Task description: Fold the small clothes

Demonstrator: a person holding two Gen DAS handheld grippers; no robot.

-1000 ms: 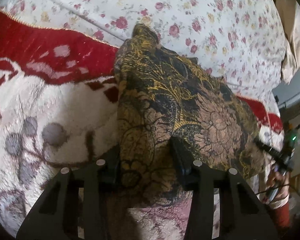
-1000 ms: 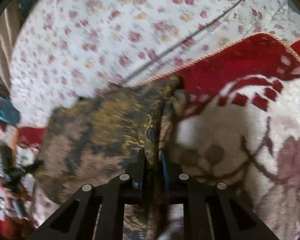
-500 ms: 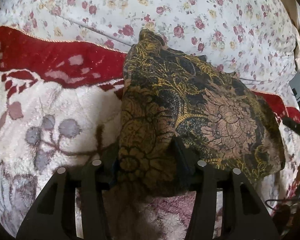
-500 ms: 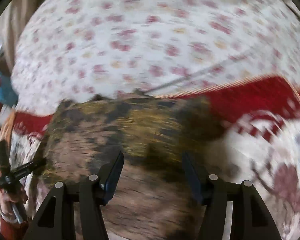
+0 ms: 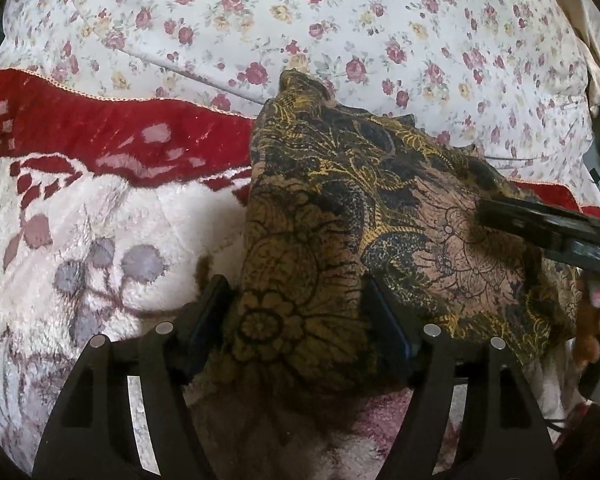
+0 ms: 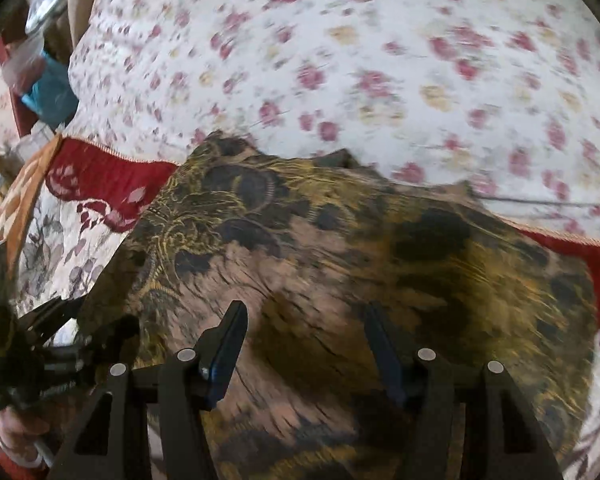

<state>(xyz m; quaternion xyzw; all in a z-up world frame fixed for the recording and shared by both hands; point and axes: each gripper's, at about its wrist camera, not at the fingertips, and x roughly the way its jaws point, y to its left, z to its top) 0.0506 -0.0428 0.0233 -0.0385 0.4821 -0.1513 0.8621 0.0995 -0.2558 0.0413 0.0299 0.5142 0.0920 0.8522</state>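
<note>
patterned garment (image 5: 340,216) between opening left jaws, beneath parted right jaws

Right wrist view smeared by motion: floral bedsheet (image 6: 340,60) and patterned garment (image 6: 340,248) both blurred. Near end of garment cut off by bottom edge. Hand (image 5: 596,320) at right edge only partly seen.

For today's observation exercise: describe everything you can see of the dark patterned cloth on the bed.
The cloth is thin, dark fabric printed with gold and tan flowers and scrolls. It lies folded and bunched, its far corner peaked, across a plush red and white blanket and onto a flowered sheet. Its near fold sits between the opening jaws of the left gripper. The right gripper hovers open over it.
</note>
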